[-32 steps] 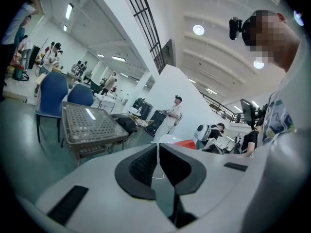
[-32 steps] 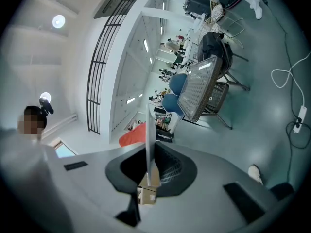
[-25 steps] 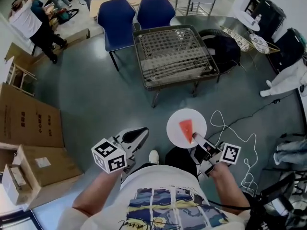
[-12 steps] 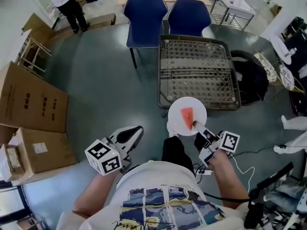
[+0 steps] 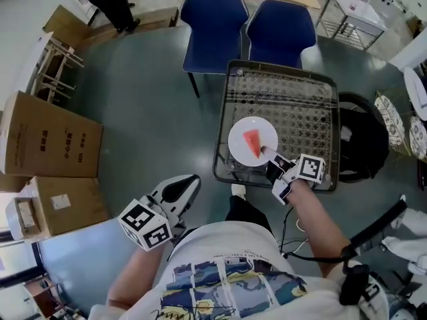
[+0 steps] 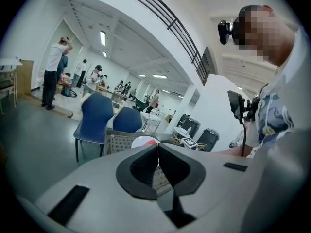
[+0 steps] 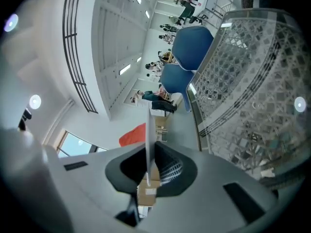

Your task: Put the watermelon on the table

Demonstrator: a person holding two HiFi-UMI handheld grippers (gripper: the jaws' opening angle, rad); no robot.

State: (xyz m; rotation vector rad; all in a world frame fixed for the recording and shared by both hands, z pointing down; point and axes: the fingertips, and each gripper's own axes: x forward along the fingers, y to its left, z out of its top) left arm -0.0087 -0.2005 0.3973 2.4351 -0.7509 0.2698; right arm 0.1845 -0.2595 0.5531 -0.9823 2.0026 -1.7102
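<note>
A red watermelon slice (image 5: 252, 143) lies on a round white plate (image 5: 238, 137). My right gripper (image 5: 266, 154) is shut on the plate's near rim and holds it over the near part of the lattice glass-topped table (image 5: 297, 102). In the right gripper view the plate (image 7: 148, 130) shows edge-on between the jaws, with the slice (image 7: 132, 136) on its left and the table (image 7: 243, 81) on the right. My left gripper (image 5: 189, 181) hangs low by the body, shut and empty. Its jaws (image 6: 158, 157) meet, and the plate (image 6: 141, 141) shows beyond them.
Two blue chairs (image 5: 208, 19) (image 5: 281, 27) stand behind the table. A black round bag (image 5: 363, 139) lies right of it. Cardboard boxes (image 5: 53, 145) stand on the grey floor at the left. People stand far off at the back (image 6: 51, 76).
The person has walked up to the table. The plate with the slice, held over the floor before, now hangs over the table's near part. The left gripper stayed by the body.
</note>
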